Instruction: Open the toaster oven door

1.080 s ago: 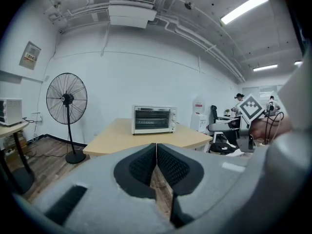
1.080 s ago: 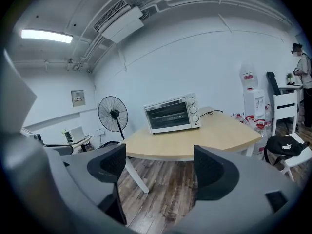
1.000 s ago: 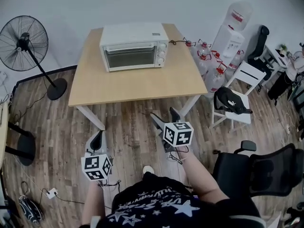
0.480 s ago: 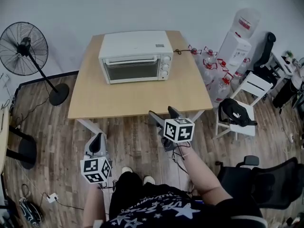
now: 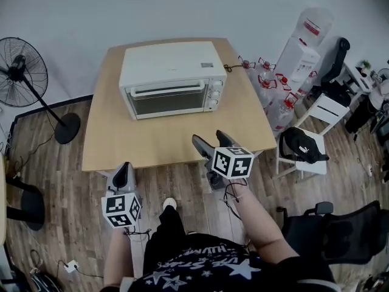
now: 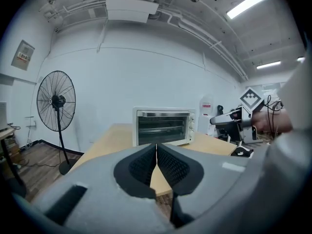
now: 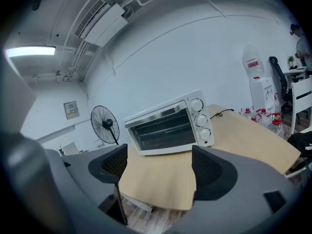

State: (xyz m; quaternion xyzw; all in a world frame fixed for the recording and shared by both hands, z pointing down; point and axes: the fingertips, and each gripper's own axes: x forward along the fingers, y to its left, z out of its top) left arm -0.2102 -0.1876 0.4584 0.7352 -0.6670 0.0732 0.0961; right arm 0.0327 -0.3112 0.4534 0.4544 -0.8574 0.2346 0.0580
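The left gripper (image 5: 124, 175) hangs low over the wooden floor, just short of the table's (image 5: 115, 148) front edge. Its own view shows what the head view cannot: the two dark pads (image 6: 170, 167) are pressed together with nothing between them. The right gripper (image 5: 214, 143) is held higher, over the table's front edge toward its right corner. In its own view the jaws stand wide apart and empty, with bare tabletop showing between them.

The toaster oven (image 5: 170, 78) stands toward the back of the table, facing the person, with its door (image 5: 167, 100) shut. A handle bar (image 5: 167, 89) runs across the top of the door, and three knobs (image 5: 214, 93) sit down its right side. From above, mostly the white top shows. The two gripper views look in through the glass to the wire racks (image 7: 163, 128).

A black cord (image 5: 234, 67) lies on the table by the oven's right rear corner. A pedestal fan (image 5: 24, 72) stands off the table's left side. A water dispenser (image 5: 304, 50) stands beyond the table's far right corner.
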